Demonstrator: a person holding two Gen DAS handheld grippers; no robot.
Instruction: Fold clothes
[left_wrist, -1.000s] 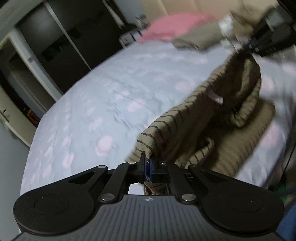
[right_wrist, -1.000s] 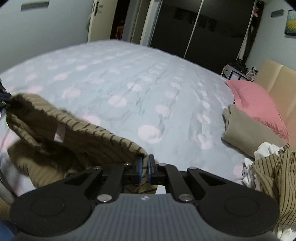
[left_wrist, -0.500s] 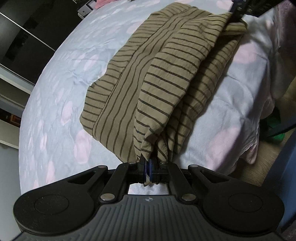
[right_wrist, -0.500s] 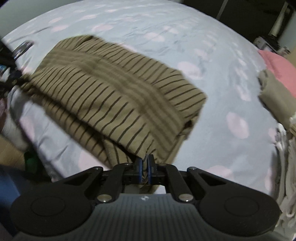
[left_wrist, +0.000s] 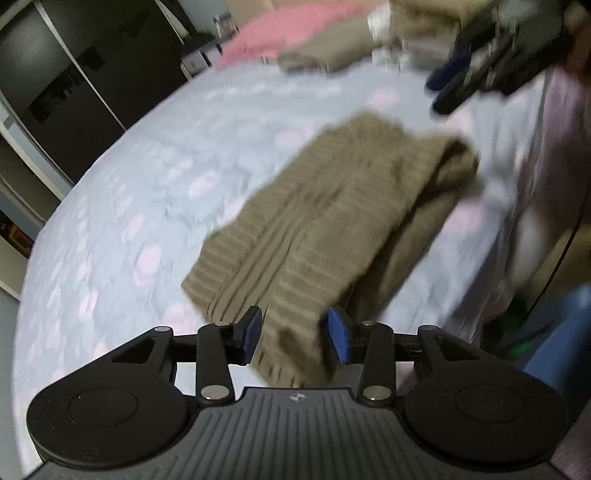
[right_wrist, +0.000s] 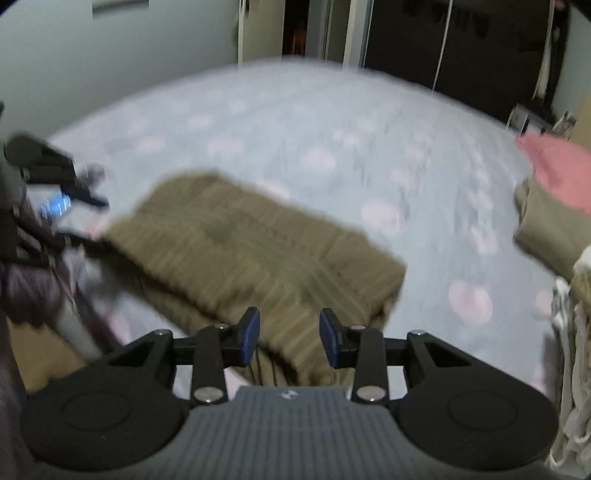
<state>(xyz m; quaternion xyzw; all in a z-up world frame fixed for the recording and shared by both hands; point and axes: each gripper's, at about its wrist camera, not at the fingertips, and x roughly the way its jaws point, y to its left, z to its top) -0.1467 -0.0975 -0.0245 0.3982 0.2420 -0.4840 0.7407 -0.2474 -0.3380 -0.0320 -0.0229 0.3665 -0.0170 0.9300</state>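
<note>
A tan striped garment (left_wrist: 332, 221) lies folded on the blue-grey bedspread with pink dots (left_wrist: 147, 177), near the bed's front edge. It also shows in the right wrist view (right_wrist: 240, 251). My left gripper (left_wrist: 293, 334) is open, just above the garment's near end, which shows between the jaws. My right gripper (right_wrist: 289, 336) is open above the garment's other end. The right gripper shows blurred in the left wrist view (left_wrist: 480, 74), and the left gripper shows blurred at the left edge of the right wrist view (right_wrist: 48, 192). Both views are motion-blurred.
A pink pillow (left_wrist: 295, 33) and a folded tan cloth (left_wrist: 325, 55) lie at the head of the bed. A pile of striped and white clothes (right_wrist: 576, 314) sits at the right. Dark wardrobes (left_wrist: 74, 66) stand beyond the bed. The bed edge (left_wrist: 498, 258) drops to the floor.
Both grippers held the garment's ends shut, swung it over and laid it down on the bed. Now both have opened and let go, and the garment lies folded.
</note>
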